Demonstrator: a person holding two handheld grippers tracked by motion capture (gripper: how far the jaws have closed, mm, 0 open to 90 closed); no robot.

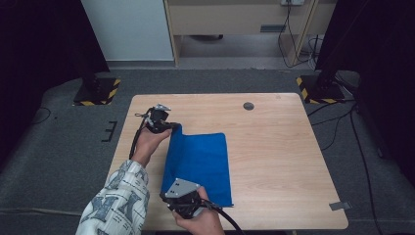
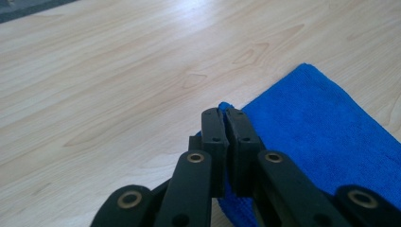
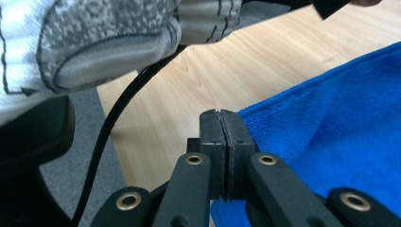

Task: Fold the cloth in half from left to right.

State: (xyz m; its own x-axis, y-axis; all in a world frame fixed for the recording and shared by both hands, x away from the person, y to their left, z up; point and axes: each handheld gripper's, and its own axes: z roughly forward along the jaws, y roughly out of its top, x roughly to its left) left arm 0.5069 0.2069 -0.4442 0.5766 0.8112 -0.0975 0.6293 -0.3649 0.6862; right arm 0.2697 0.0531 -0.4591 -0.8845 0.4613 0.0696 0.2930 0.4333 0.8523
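Observation:
A blue cloth lies on the wooden table, its left side lifted into a raised fold. My left gripper is shut on the cloth's far left corner. In the left gripper view the jaws are pressed together, with the blue cloth pinched between them and spreading out to the right. My right gripper is shut on the cloth's near left corner by the table's front edge. The right gripper view has its closed jaws gripping the edge of the cloth.
A round dark grommet sits in the far part of the tabletop. Two stand bases with yellow-black tape rest on the grey floor behind the table. A patterned sleeve and a black cable hang close above the right gripper.

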